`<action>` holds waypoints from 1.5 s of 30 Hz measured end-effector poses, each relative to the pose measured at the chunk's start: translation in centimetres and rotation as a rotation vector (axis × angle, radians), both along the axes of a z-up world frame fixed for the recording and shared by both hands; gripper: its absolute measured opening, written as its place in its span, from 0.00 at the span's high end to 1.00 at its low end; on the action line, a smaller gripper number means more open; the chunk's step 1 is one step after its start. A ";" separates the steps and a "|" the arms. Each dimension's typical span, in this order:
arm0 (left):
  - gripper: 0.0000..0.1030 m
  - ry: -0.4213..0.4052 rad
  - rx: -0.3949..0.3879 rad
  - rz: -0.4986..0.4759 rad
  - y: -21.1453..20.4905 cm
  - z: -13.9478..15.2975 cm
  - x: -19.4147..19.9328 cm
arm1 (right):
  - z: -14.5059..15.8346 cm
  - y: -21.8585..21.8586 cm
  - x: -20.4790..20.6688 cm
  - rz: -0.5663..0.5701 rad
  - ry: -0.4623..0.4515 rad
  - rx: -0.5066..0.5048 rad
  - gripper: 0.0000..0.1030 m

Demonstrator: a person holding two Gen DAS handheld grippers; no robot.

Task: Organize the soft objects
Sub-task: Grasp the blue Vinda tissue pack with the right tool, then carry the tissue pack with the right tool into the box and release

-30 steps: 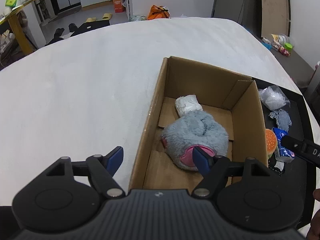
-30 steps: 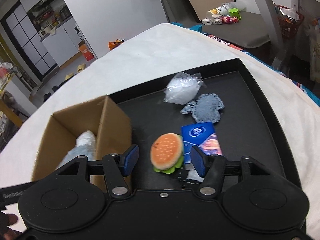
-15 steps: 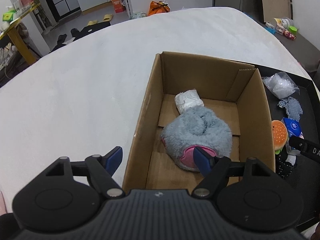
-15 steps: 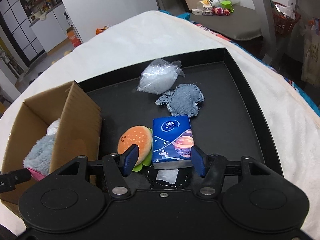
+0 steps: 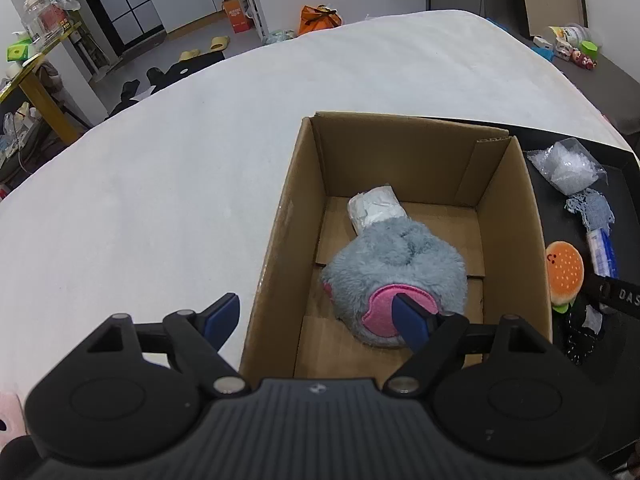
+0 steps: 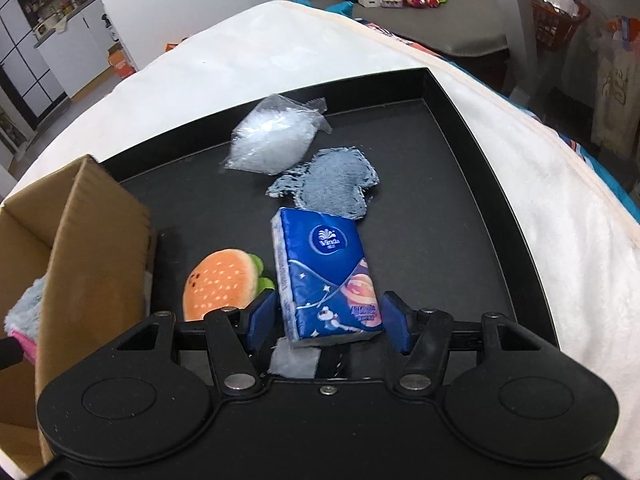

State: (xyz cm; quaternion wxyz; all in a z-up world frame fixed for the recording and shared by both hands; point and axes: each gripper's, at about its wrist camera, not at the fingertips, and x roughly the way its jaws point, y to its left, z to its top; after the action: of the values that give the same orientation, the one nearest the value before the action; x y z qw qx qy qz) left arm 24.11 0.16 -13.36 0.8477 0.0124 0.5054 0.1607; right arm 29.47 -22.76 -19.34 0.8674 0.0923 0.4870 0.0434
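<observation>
A cardboard box [image 5: 276, 232] holds a grey and pink plush [image 5: 396, 268] and a white wrapped pack [image 5: 374, 208]. My left gripper [image 5: 320, 318] is open and empty, straddling the box's near left wall. On the black tray [image 6: 472, 128] lie a blue tissue pack [image 6: 326, 276], a burger plush [image 6: 220, 284], a grey cloth [image 6: 332, 184] and a clear bag of white filling [image 6: 276, 140]. My right gripper [image 6: 326, 322] is open, its fingers either side of the tissue pack's near end, not closed on it.
The box [image 6: 92, 248] stands at the tray's left edge on a white tablecloth [image 5: 160, 184]. A small white and black item [image 6: 296, 360] lies under the right gripper. The tray's raised rim runs along the right and far sides.
My right gripper has moved right and forward from the burger plush to the tissue pack, which now sits between its fingers. My left gripper has drifted slightly, staying open over the box.
</observation>
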 end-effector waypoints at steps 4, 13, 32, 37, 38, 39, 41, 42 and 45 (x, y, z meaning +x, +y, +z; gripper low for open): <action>0.20 0.007 0.001 -0.004 0.0 -0.2 -0.1 | -0.5 -0.1 0.2 -0.001 0.009 -0.003 0.50; 0.20 0.009 -0.015 0.002 0.6 -0.4 -0.5 | 0.4 -0.3 -0.5 -0.001 -0.024 0.011 0.54; 0.20 -0.044 -0.084 -0.001 2.7 0.2 -2.4 | 6.1 2.4 -2.9 0.111 -0.110 0.071 0.54; 0.21 -0.052 -0.112 0.010 3.6 0.1 -2.8 | 7.5 2.9 -2.7 0.115 -0.131 0.068 0.54; 0.23 -0.054 -0.118 0.010 3.7 0.1 -2.8 | 7.7 3.0 -2.7 0.114 -0.133 0.068 0.54; 0.23 -0.056 -0.122 0.012 3.9 0.1 -2.8 | 7.9 3.2 -2.7 0.116 -0.137 0.067 0.54; 0.24 -0.066 -0.127 0.018 4.1 0.2 -2.9 | 8.3 3.8 -2.7 0.123 -0.143 0.068 0.54; 0.25 -0.071 -0.129 0.022 4.3 0.3 -2.9 | 8.6 4.1 -2.7 0.128 -0.146 0.068 0.54; 0.32 -0.078 -0.148 0.027 4.6 0.3 -2.8 | 9.1 5.1 -2.7 0.150 -0.156 0.061 0.54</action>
State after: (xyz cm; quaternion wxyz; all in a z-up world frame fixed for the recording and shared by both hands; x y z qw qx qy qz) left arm 21.31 4.78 -13.04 0.8632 -0.0631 0.4825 0.1347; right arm 26.78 -17.61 -10.20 0.8938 0.0783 0.4220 0.1297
